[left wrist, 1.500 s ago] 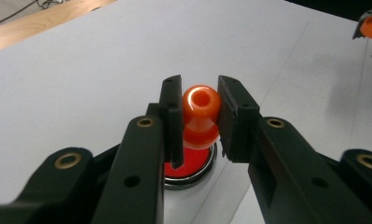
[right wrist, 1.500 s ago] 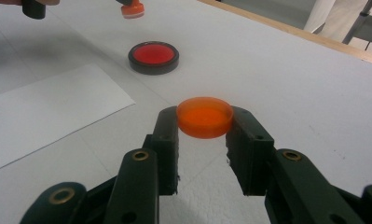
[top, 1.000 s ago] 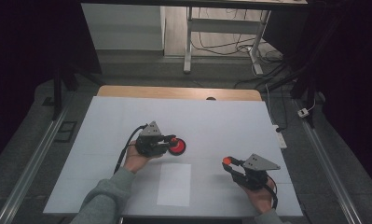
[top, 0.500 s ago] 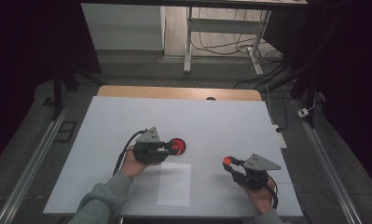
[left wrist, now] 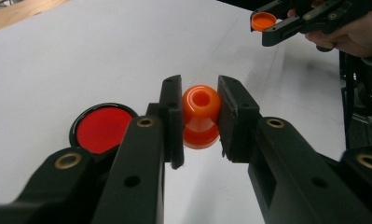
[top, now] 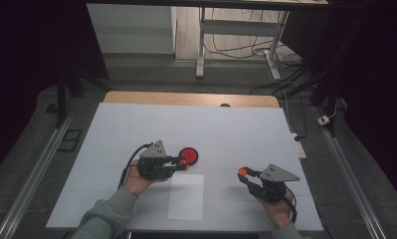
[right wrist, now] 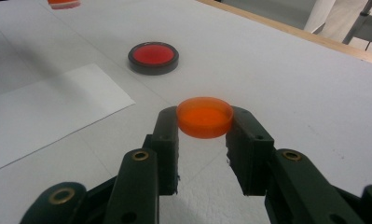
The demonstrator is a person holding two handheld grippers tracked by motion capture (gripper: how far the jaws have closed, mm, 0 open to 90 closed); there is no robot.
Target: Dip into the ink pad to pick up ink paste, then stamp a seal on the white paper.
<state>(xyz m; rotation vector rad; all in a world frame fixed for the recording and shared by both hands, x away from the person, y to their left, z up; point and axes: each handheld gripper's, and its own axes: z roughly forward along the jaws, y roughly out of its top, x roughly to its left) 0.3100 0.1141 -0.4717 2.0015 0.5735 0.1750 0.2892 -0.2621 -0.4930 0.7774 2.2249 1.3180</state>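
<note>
Left gripper view shows the left gripper (left wrist: 200, 116) closed on a small orange bottle (left wrist: 201, 115); both pads press its sides, and its open mouth faces the camera. It is held above the white table (left wrist: 81, 60), just beside a red disc in a black ring (left wrist: 102, 127). The right gripper (right wrist: 203, 122) is clamped on an orange cap (right wrist: 204, 116), held off the table.

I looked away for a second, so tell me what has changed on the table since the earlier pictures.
The left gripper has drifted slightly to the right with its small orange bottle clamped, now level with the red disc. Nothing was picked up or released. The right gripper stayed put, holding the orange cap; the disc and the paper sheet lie as before.
</note>
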